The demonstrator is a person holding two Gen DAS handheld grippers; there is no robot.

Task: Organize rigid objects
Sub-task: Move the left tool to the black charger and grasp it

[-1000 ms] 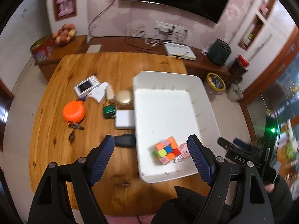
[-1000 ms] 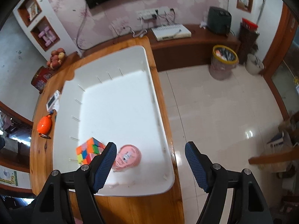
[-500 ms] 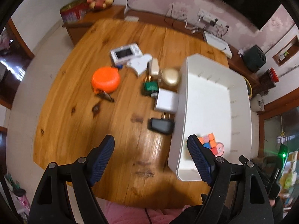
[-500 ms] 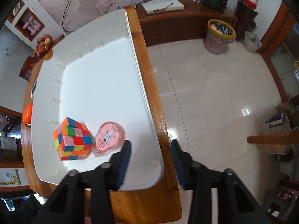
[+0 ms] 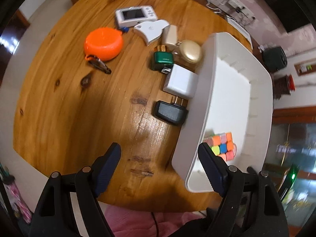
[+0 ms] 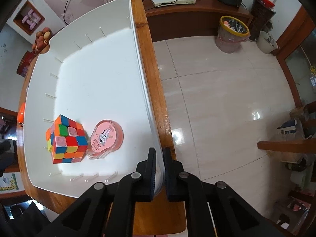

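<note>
A wooden desk [image 5: 65,90] carries a white tray [image 6: 94,83] at its right side. The right tongs [image 6: 160,154] pinch the tray's near right wall, one finger inside and one outside. Inside the tray, near its front left corner, a multicoloured puzzle cube [image 6: 66,140] sits just beside a pink round case [image 6: 107,136]. The left tongs [image 5: 160,154] are spread wide above the desk, holding nothing, straddling the tray's left wall. Left of the tray lie a black plug adapter [image 5: 170,113], a white charger block [image 5: 180,82], a green bottle [image 5: 162,59], a gold compact [image 5: 191,51], an orange round pouch [image 5: 102,43] and a white handheld screen [image 5: 136,16].
</note>
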